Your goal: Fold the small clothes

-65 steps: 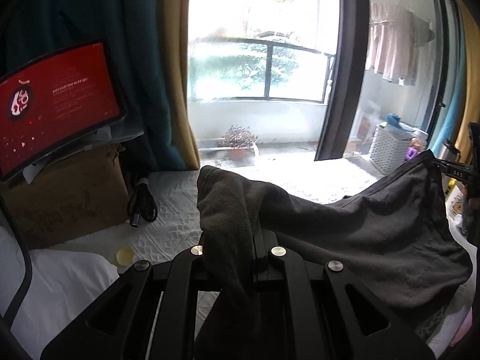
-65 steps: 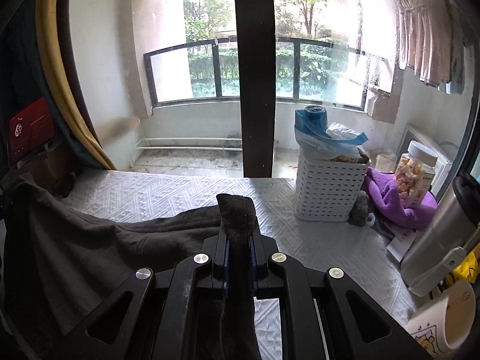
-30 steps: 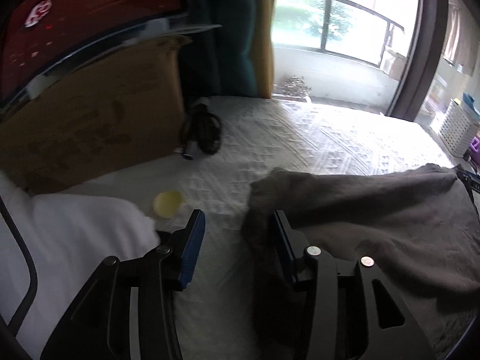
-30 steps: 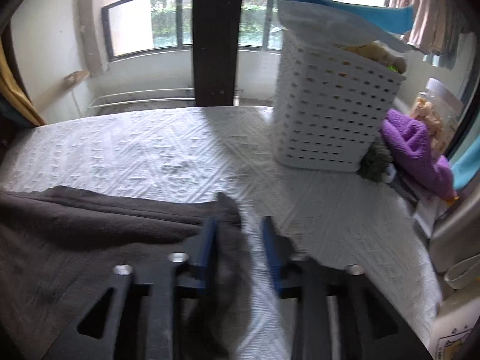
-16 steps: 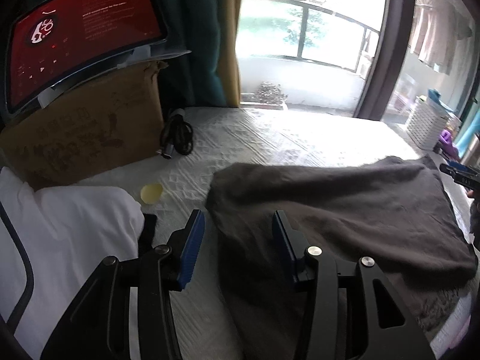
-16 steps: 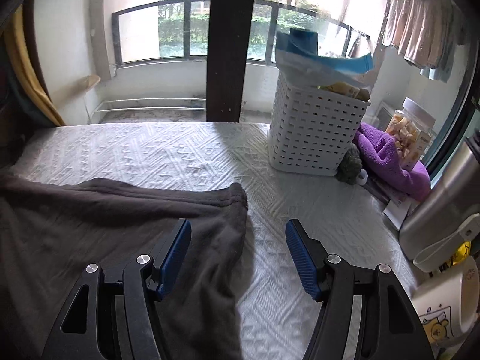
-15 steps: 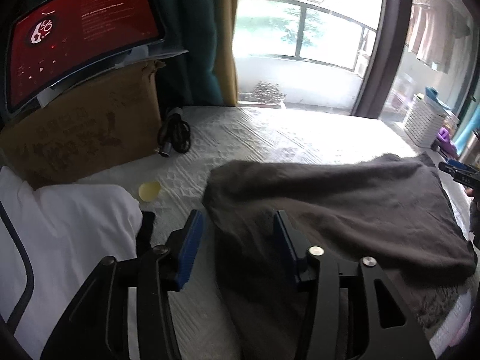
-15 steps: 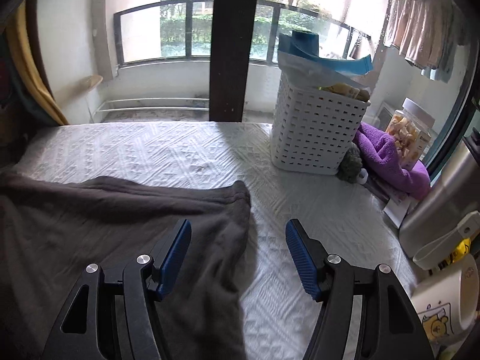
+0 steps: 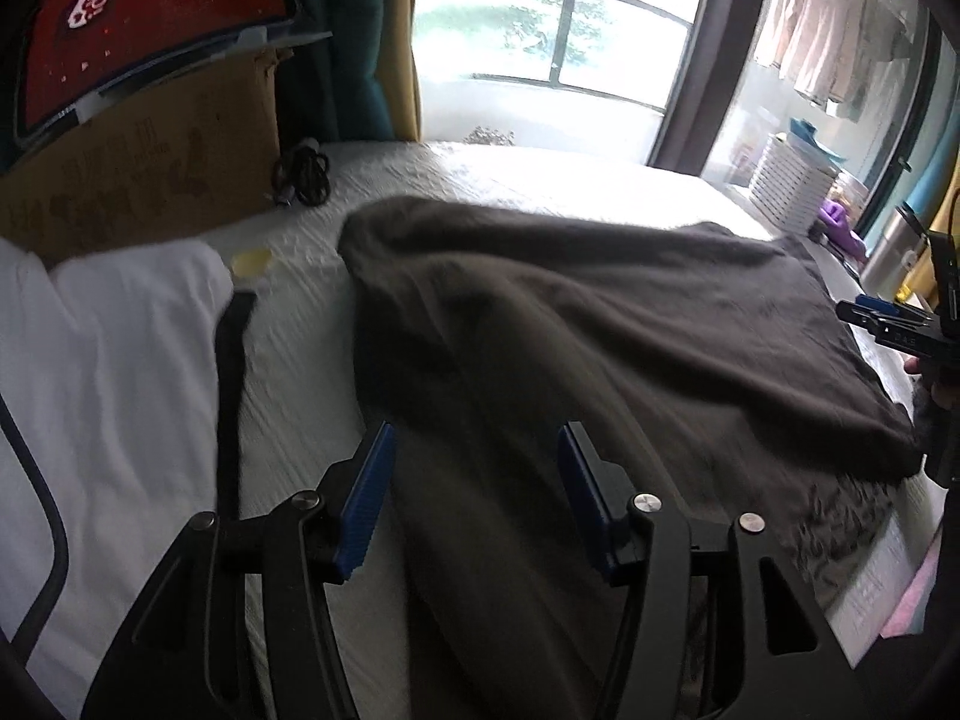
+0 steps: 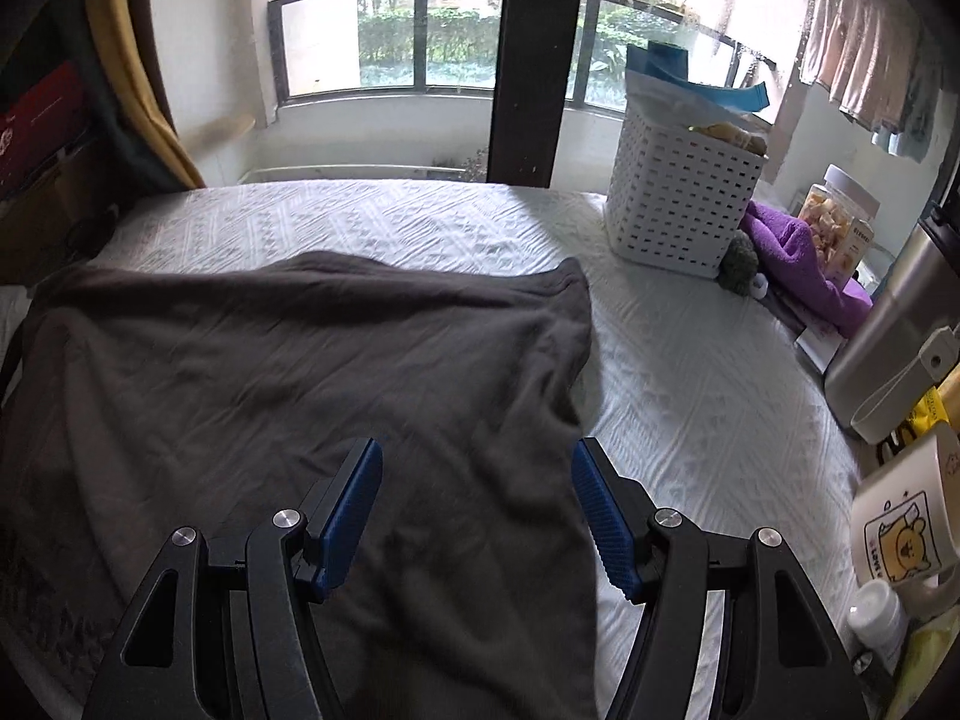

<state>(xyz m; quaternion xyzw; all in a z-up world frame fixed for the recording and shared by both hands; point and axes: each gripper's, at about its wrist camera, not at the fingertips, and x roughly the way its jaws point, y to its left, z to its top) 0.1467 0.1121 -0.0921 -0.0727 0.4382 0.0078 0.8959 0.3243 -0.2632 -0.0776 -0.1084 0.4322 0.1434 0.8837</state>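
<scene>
A dark grey garment (image 9: 600,330) lies folded over on the white patterned bedcover (image 10: 690,372); it also shows in the right wrist view (image 10: 300,360). My left gripper (image 9: 477,462) is open and empty, hovering above the garment's left near part. My right gripper (image 10: 477,480) is open and empty above the garment's right near edge. The right gripper's tip also shows at the right edge of the left wrist view (image 9: 882,321).
A white garment (image 9: 108,360) lies at the left beside a cardboard box (image 9: 150,156) and a red screen (image 9: 150,18). A white basket (image 10: 684,198), purple cloth (image 10: 798,264), snack jar (image 10: 840,222), steel flask (image 10: 894,336) and mug (image 10: 900,528) crowd the right side.
Both grippers let go of the dark garment, which now lies on the bed. Since half a second ago both have drawn back and higher, jaws still open.
</scene>
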